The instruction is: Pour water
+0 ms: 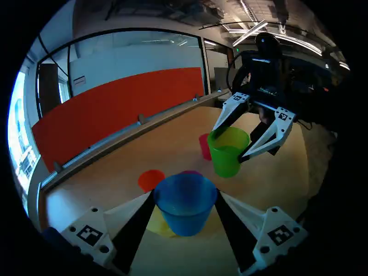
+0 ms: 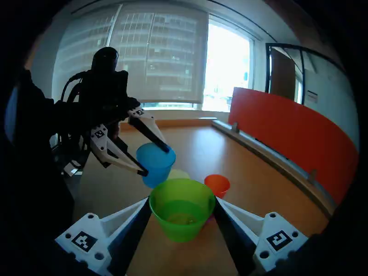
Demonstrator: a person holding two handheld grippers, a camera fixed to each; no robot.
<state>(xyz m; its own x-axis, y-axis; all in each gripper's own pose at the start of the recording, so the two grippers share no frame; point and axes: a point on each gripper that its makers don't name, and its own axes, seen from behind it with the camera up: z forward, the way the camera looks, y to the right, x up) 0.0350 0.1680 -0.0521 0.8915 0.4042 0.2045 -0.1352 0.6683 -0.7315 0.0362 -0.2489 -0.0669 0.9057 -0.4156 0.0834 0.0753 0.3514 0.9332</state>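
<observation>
Green translucent plastic cup (image 2: 182, 216), item one: clamped between both fingers of the right gripper (image 2: 182, 202), one finger pressing on each side wall just below the rim. It stands upright, mouth up, long axis vertical. Something that looks like a shallow pool of water lies in its bottom, though the level is hard to judge.

Item two, the blue translucent plastic cup (image 1: 185, 209): pinched likewise by the left gripper (image 1: 185, 202), both fingers on its walls. It is also mouth up, axis close to vertical. Its contents cannot be made out. Whether either cup rests on the table or hangs above it cannot be told.

The two grippers face each other across the light wooden tabletop (image 1: 175, 138). From the left gripper view, the right gripper (image 1: 227, 145) grips the green cup (image 1: 227, 154) farther along the table. From the right gripper view, the left gripper (image 2: 156, 162) holds the blue cup (image 2: 156, 164) in the same way. The cups are near one another but apart.

Between and beside them stand a small orange plastic cup (image 1: 151, 179), a pink-red plastic cup (image 1: 204, 146) just behind the green one, and a yellow object (image 1: 158, 225) partly hidden under the blue cup.

A long orange-red partition panel (image 1: 119, 106) runs along the table's far edge. Beyond the end of the table is a large window with lowered blinds (image 2: 156, 55).
</observation>
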